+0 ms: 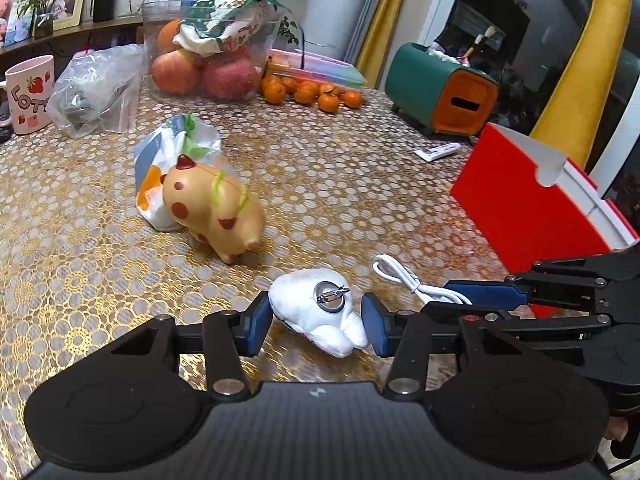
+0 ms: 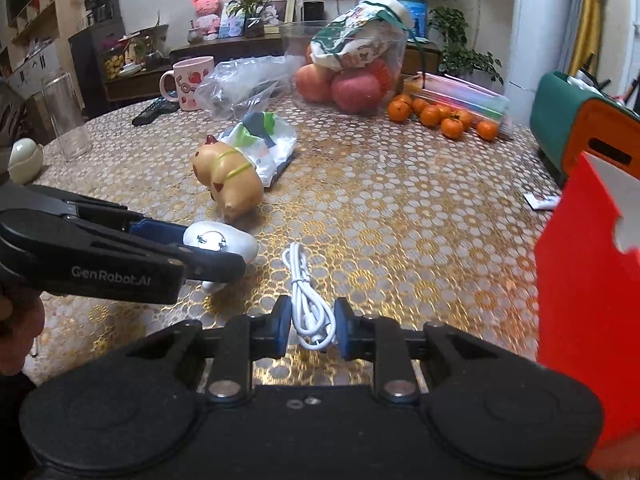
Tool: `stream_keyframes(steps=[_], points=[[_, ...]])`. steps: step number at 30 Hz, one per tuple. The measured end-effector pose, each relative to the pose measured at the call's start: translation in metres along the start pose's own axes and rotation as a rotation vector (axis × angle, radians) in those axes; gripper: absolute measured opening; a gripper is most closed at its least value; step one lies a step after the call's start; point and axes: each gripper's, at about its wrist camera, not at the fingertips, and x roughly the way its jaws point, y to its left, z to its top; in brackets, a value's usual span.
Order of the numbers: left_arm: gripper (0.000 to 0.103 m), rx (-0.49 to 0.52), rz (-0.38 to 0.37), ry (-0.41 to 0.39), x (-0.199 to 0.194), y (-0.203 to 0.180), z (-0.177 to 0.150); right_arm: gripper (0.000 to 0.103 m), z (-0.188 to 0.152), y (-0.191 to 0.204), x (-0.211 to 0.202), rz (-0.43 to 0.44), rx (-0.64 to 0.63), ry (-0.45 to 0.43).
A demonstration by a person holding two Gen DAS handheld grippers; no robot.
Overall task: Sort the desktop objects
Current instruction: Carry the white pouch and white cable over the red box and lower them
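With the white plush badge (image 1: 320, 312) at lower centre clamped in my left gripper (image 1: 316, 320) and the white cable (image 2: 310, 304) pinched shut in my right gripper (image 2: 312, 326), I should lift both steadily toward the red box (image 2: 580, 280) at right.

Yellow curtain (image 1: 588, 60), dark window (image 1: 496, 32) (night), shelf (image 2: 224, 42)

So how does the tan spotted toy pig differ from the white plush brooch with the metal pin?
The tan spotted toy pig looks hard and glossy; the white plush brooch looks soft and fuzzy. The pig stands free on its legs; the brooch lies flat, pin side up, between the left tool's pads. The pig looks larger. Both are on the gold patterned tablecloth.
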Motion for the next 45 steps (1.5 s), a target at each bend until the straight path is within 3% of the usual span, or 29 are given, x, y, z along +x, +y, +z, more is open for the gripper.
stream_keyframes(steps=[14, 26, 45], points=[[0.048, 0.007, -0.068, -0.036, -0.046, -0.048, 0.004, 0.022, -0.01, -0.018, -0.078, -0.037, 0.065, -0.07], [0.048, 0.072, -0.155, -0.069, -0.071, -0.11, 0.025, 0.022, -0.01, -0.062, -0.144, -0.11, 0.146, -0.148], [0.048, 0.203, -0.239, -0.05, -0.046, -0.201, 0.06, 0.022, -0.023, -0.147, -0.184, -0.235, 0.275, -0.194]])
